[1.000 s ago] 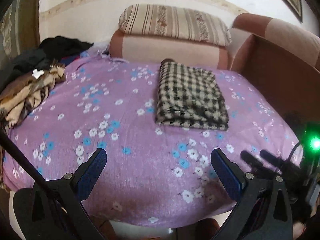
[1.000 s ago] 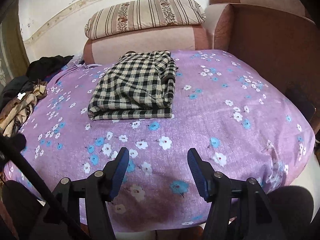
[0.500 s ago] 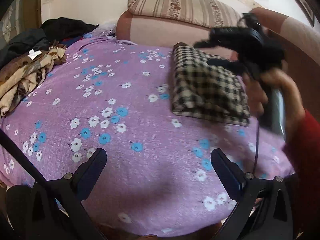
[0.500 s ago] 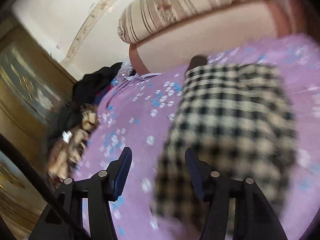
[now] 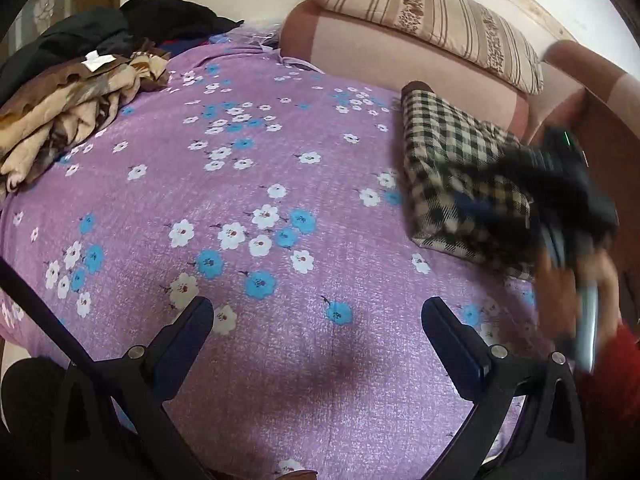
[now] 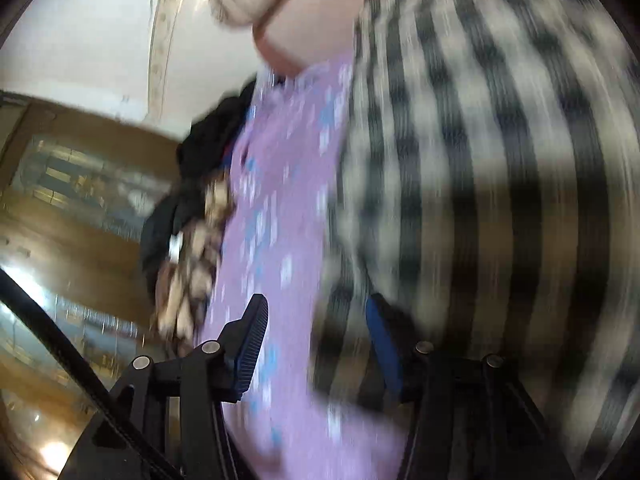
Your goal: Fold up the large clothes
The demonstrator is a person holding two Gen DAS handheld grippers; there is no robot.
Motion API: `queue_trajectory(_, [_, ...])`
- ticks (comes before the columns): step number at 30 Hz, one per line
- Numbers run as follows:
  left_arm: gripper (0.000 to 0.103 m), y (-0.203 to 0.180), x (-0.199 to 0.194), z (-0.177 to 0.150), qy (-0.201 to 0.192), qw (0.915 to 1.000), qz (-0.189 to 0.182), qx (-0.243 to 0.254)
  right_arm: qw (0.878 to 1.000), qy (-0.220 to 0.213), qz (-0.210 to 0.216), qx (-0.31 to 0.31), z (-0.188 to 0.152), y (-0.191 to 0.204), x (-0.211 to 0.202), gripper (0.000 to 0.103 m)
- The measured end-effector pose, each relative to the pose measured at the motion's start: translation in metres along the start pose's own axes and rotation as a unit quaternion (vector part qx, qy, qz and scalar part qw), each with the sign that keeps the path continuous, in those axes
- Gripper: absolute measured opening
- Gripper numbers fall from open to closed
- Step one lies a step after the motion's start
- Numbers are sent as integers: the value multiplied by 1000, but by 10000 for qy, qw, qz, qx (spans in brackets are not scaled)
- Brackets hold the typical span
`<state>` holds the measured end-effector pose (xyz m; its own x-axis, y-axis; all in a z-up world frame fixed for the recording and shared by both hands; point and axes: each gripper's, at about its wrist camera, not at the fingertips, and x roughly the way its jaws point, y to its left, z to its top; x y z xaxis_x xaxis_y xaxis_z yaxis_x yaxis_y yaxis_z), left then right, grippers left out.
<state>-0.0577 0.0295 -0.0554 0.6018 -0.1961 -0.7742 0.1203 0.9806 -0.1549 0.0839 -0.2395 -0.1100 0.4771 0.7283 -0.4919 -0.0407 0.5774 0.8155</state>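
Note:
A folded black-and-cream checked garment (image 5: 452, 152) lies on the purple flowered bedspread (image 5: 256, 200) near the sofa back. My left gripper (image 5: 316, 320) is open and empty, low over the near part of the bed. My right gripper (image 6: 316, 320) is open, tilted and very close to the checked garment (image 6: 500, 200), with its right finger against the garment's left edge. It also shows blurred in the left wrist view (image 5: 560, 188), over the garment's right side.
A heap of brown, beige and black clothes (image 5: 68, 100) lies at the bed's far left. A striped cushion (image 5: 432, 16) rests on the pink sofa back (image 5: 384, 56). A wooden cabinet (image 6: 72, 220) stands left of the bed.
My right gripper has swung down and closer onto the checked garment and tilted over. My left gripper has drifted left and lower over the bedspread, still open.

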Motion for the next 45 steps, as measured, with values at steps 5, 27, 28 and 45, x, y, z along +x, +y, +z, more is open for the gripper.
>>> queue_trajectory(5, [103,-6,-20,-1,-201,9998,34,53,9978,477,222,410,-61,-13,-22,55])
queue_trajectory(27, [103,-88,-91,-32,-738,9907,-206,1122,8432,-2331,-4628,-1429,-235,95,-170,71])
queue_trajectory(28, [103,-88,-95,-32,-753,9905,-206,1132,8445,-2310,-4623,-1402,-236,98,-172,71])
queue_trajectory(45, [103,-84,-149,-32,-1144,9854,-74,1259,8271,-2596,-4669,-1747,-239,159,-191,74])
